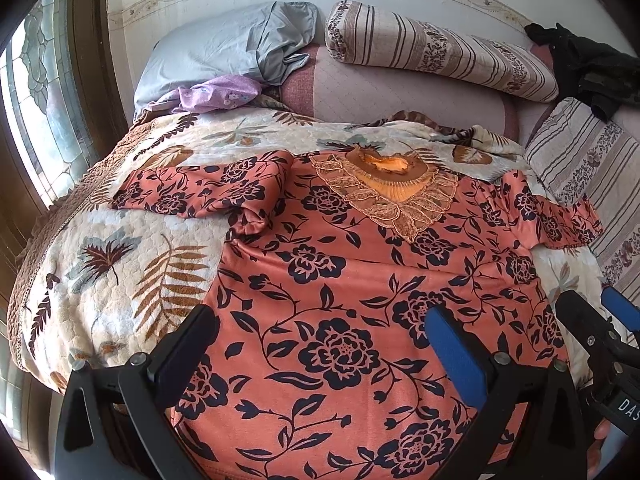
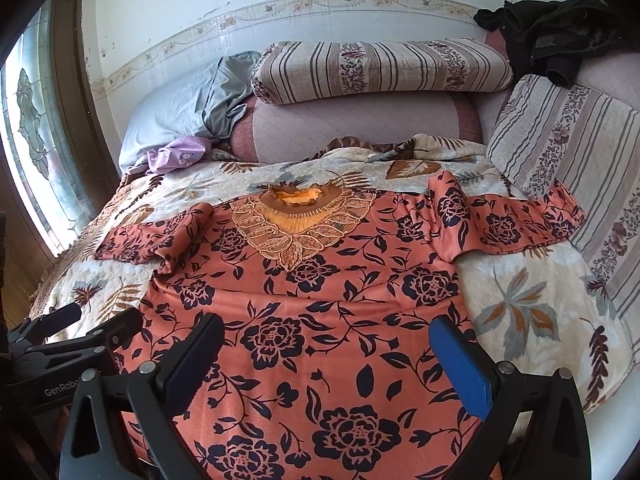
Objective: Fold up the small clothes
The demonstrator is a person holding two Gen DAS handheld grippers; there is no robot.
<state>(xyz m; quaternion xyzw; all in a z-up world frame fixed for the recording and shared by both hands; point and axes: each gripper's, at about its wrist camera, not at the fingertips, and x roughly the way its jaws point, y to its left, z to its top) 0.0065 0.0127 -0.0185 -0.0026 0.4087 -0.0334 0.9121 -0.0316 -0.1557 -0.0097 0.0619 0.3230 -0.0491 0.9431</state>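
An orange blouse with dark flowers (image 1: 340, 280) (image 2: 320, 320) lies spread flat, front up, on the leaf-print bedspread (image 1: 120, 248) (image 2: 520, 312). Its lace collar (image 1: 384, 188) (image 2: 300, 220) points to the far side. Both short sleeves (image 1: 200, 188) (image 2: 512, 220) stretch outward. My left gripper (image 1: 324, 328) is open and empty above the blouse's lower part. My right gripper (image 2: 328, 336) is open and empty above the same lower part. The right gripper also shows at the right edge of the left wrist view (image 1: 600, 320), and the left gripper at the left edge of the right wrist view (image 2: 88, 324).
Striped pillows (image 1: 440, 52) (image 2: 380, 68) and a grey pillow (image 1: 216, 48) lie at the headboard. A purple cloth (image 1: 216, 94) sits by the grey pillow. A black garment (image 2: 560, 36) hangs at the far right. A window (image 1: 40, 100) is on the left.
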